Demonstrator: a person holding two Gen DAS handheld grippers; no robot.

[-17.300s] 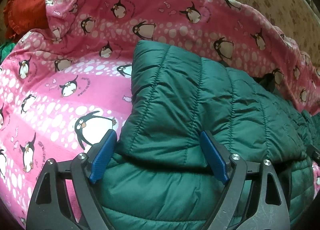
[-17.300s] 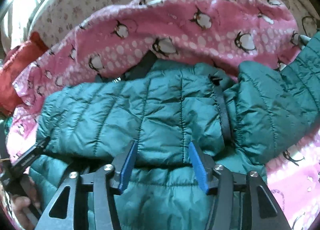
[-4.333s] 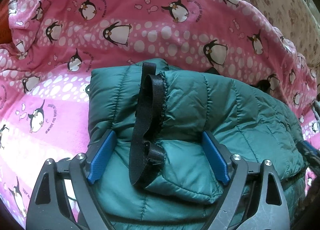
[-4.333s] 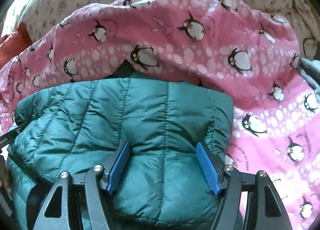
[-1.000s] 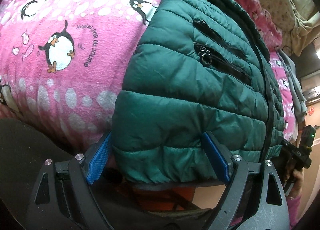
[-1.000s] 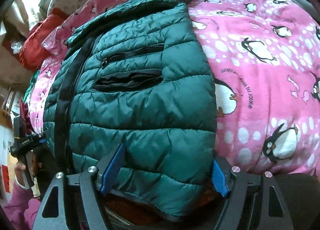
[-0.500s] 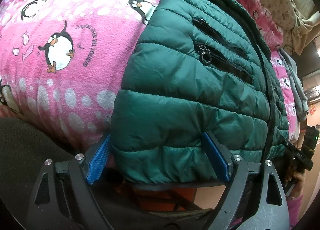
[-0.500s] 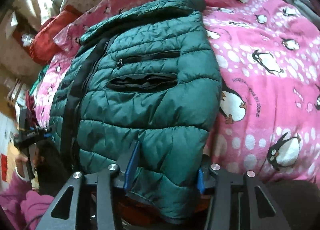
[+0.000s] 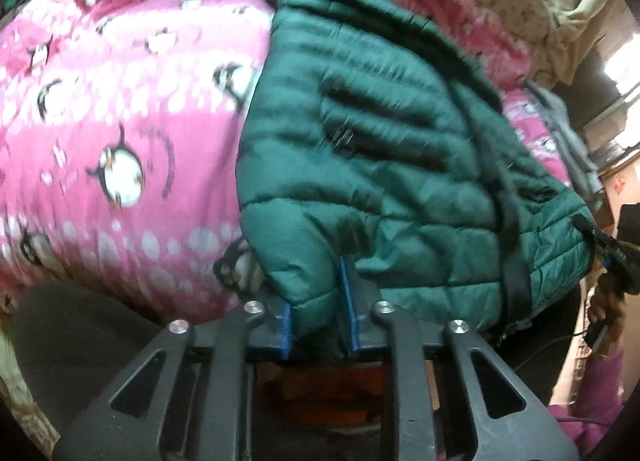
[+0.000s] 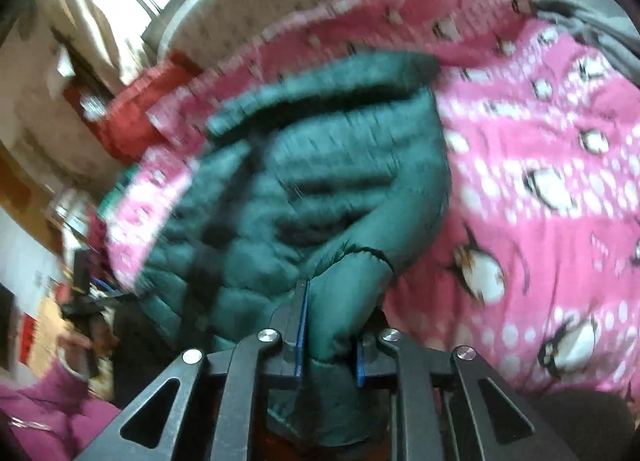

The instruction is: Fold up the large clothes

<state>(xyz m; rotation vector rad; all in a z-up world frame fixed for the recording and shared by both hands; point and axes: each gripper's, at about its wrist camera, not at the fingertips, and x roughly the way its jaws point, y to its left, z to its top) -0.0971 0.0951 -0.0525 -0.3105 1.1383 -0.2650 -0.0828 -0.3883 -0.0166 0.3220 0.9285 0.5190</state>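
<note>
Jacket (image 9: 380, 165) hem pinched by both claws; zipper pull (image 9: 344, 137) left-view only.

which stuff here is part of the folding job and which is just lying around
Part of the job:
green jacket
left gripper, clamped on its hem
right gripper, clamped on its hem

Just lying about:
pink penguin blanket underneath
grey garment
red cushion

Both wrist views close, facing across jacket (image 9: 380, 165) hem; opposite corners.

Right claw (image 10: 326, 335) gripping green quilted jacket (image 10: 320, 181).
Claw clamped on the jacket's hem; jacket lies across pink penguin blanket (image 10: 540, 149).
</note>
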